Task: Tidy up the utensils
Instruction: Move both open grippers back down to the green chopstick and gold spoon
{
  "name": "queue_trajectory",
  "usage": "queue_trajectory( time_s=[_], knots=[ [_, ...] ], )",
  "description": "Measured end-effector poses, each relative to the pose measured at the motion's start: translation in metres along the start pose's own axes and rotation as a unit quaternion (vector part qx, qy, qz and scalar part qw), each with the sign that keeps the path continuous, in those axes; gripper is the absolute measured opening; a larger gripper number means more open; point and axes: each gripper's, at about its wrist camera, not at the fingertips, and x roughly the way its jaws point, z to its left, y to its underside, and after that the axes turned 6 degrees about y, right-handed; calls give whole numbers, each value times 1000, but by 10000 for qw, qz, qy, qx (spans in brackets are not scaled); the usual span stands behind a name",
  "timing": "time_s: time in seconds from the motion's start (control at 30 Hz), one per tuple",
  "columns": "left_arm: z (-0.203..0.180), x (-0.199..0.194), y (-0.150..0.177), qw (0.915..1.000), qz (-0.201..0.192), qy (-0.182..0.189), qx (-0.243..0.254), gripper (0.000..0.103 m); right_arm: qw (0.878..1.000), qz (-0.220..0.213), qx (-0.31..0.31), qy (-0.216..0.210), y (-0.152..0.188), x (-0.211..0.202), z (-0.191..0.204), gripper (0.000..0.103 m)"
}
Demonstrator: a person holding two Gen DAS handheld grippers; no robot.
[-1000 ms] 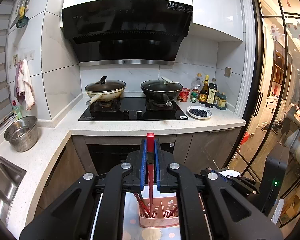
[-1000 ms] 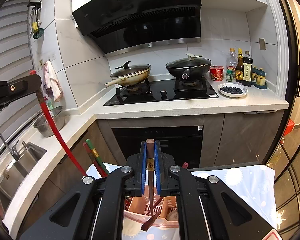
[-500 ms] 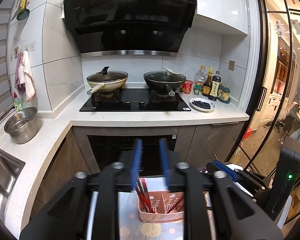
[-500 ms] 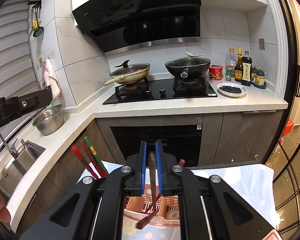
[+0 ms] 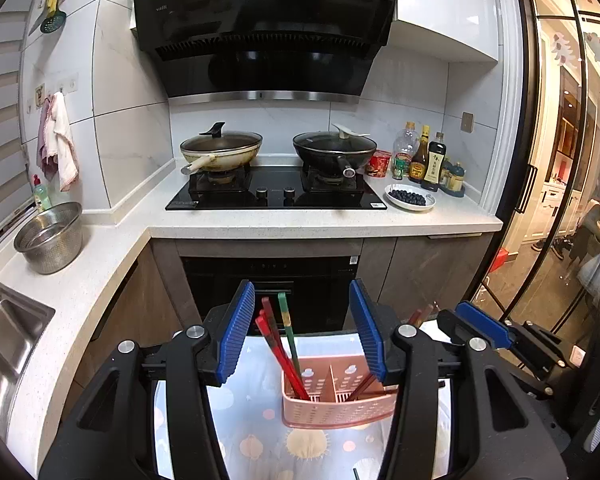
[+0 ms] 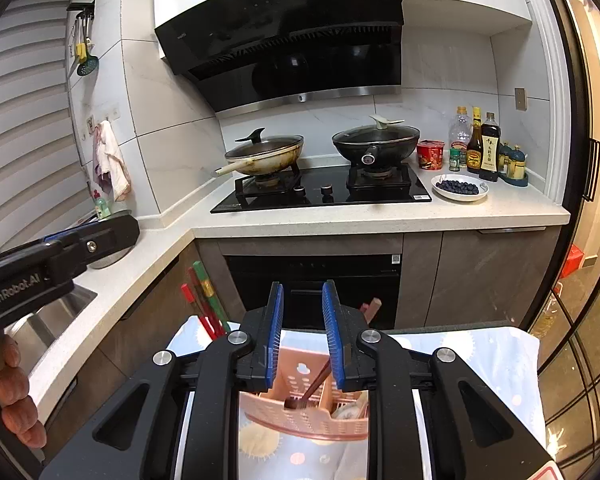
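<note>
— Left wrist view first: what do my left tongs [image 5: 302,330] show?
— Your blue pads are spread wide apart with nothing between them. Below them sits the pink utensil basket [image 5: 340,408] on the patterned cloth [image 5: 252,420].
— And the chopsticks?
— Red chopsticks [image 5: 278,354] and a green chopstick [image 5: 288,334] lean upright in the basket's left compartment. A brown pair [image 5: 364,386] leans in a compartment further right.
— My right tongs [image 6: 302,330]?
— Parted as well, gripping nothing. Through the gap I see the brown pair standing inside the basket. The left tongs reach in from the left edge, above the counter [image 6: 380,220].
</note>
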Motion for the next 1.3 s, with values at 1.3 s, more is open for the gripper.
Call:
queue_trajectory(
  time_s=[1.3],
  knots=[
    [-2,-40,310,9726,2270,-431,-243,51,9736,2193,-633,-76,331,-112,22,22]
  ],
)
